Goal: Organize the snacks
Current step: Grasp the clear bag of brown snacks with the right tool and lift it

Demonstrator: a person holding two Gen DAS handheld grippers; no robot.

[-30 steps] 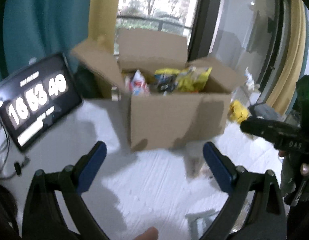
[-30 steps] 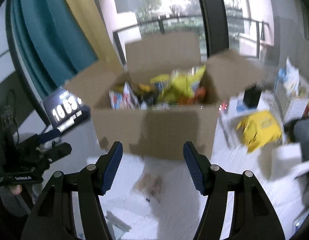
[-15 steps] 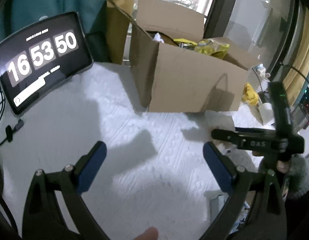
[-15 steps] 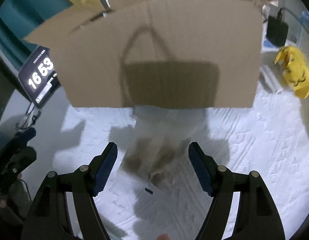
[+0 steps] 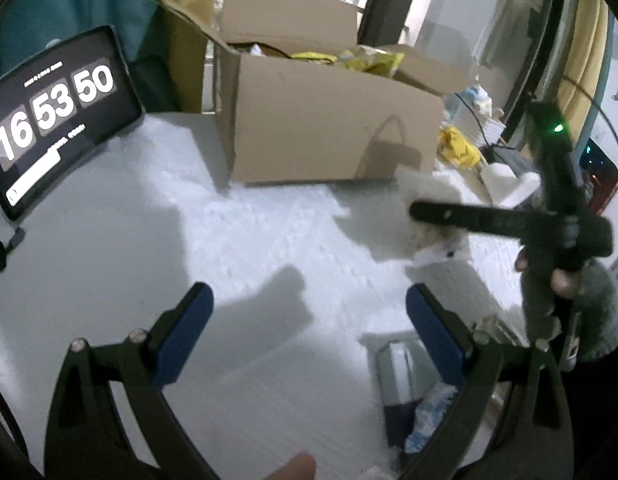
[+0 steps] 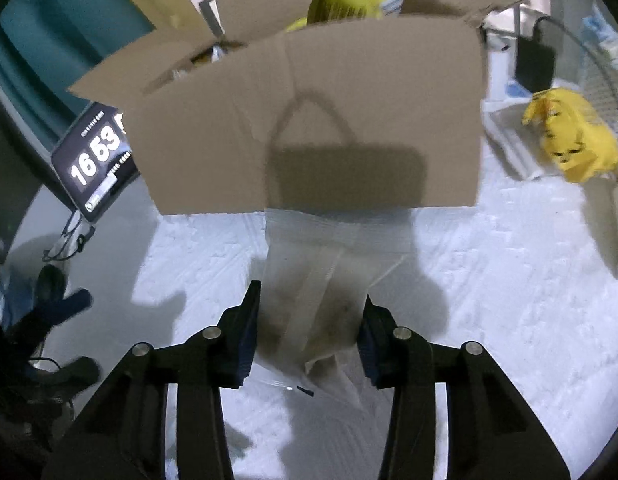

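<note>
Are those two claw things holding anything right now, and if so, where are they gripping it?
The left gripper is open and empty. The right gripper straddles the near end of a clear snack packet on the table, but whether its pads actually touch it cannot be told.

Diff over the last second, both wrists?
The right gripper came down from box-top height to the tabletop and narrowed around a clear plastic packet in front of the cardboard box; firm contact is unclear. The left gripper pulled back, staying open and empty. The box stayed put.

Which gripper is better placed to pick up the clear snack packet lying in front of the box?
Right. The right gripper is open and straddles the clear packet; the left gripper is open over bare tabletop.
</note>
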